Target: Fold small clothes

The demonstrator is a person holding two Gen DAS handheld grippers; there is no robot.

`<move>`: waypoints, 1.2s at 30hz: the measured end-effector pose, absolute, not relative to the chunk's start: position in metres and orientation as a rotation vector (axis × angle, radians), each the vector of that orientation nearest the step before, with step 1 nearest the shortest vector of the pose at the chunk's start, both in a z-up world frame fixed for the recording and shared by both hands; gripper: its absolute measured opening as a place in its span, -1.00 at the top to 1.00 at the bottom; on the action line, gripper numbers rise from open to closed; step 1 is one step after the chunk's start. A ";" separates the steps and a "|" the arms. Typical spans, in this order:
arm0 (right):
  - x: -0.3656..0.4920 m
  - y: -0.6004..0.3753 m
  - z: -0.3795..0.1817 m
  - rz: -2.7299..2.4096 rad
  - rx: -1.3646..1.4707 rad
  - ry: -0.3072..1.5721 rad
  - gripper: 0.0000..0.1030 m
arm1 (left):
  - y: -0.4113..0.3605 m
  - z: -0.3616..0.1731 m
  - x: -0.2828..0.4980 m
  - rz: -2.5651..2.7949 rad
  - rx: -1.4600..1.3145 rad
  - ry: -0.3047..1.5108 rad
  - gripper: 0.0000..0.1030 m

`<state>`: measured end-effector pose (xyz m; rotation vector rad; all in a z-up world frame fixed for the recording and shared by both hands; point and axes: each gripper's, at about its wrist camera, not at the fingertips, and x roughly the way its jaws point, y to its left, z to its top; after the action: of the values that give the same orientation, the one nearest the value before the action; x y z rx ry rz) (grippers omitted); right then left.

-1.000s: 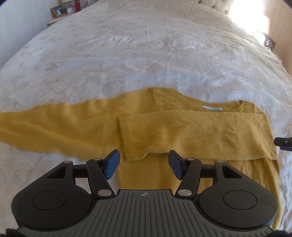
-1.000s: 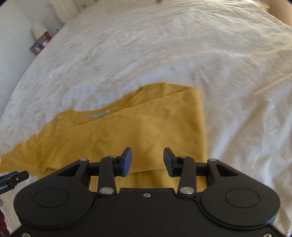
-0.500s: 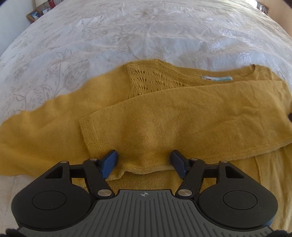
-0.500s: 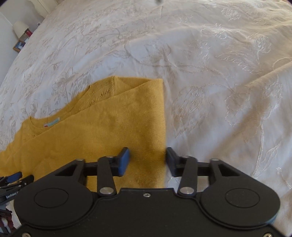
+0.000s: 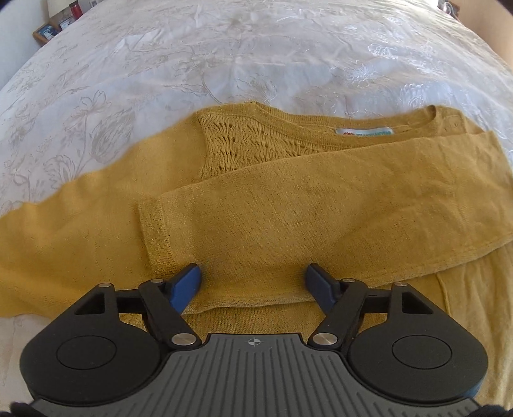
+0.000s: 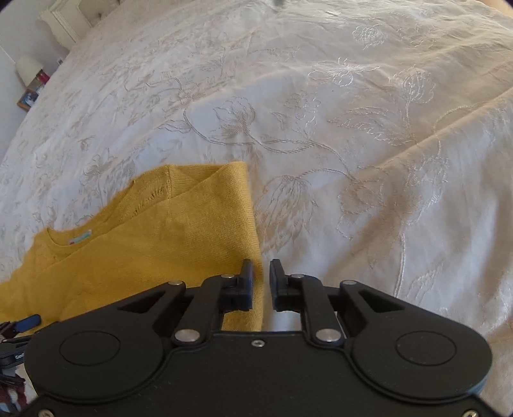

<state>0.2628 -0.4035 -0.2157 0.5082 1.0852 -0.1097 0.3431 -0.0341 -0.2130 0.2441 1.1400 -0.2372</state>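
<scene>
A mustard-yellow knit sweater (image 5: 288, 205) lies flat on the bed, neck label away from me, with one sleeve folded across its body and the other sleeve stretched out to the left. My left gripper (image 5: 253, 284) is open, its blue fingertips resting on the folded sleeve's cuff end. In the right wrist view the sweater's folded right edge (image 6: 247, 224) runs toward my right gripper (image 6: 260, 272), whose jaws stand nearly closed around that edge at its near end. Whether the cloth is pinched is hard to tell.
The white embroidered bedspread (image 6: 352, 144) stretches beyond and to the right of the sweater. A nightstand with a picture frame and a red object (image 5: 54, 22) stands at the far left. The left gripper's tip (image 6: 25, 322) shows at the lower left of the right wrist view.
Both grippers have come down closer to the sweater. The right gripper has moved to the sweater's right edge and closed from open to almost shut. The left gripper stays open.
</scene>
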 end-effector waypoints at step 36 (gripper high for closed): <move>0.160 -0.266 -0.140 0.078 0.433 0.988 -0.60 | 0.218 -0.151 0.280 0.153 -0.287 1.042 -0.50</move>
<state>0.1597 -0.2656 -0.1399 0.4335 0.9879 0.0785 0.2795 0.2184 -0.1507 -0.2874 1.0425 0.1526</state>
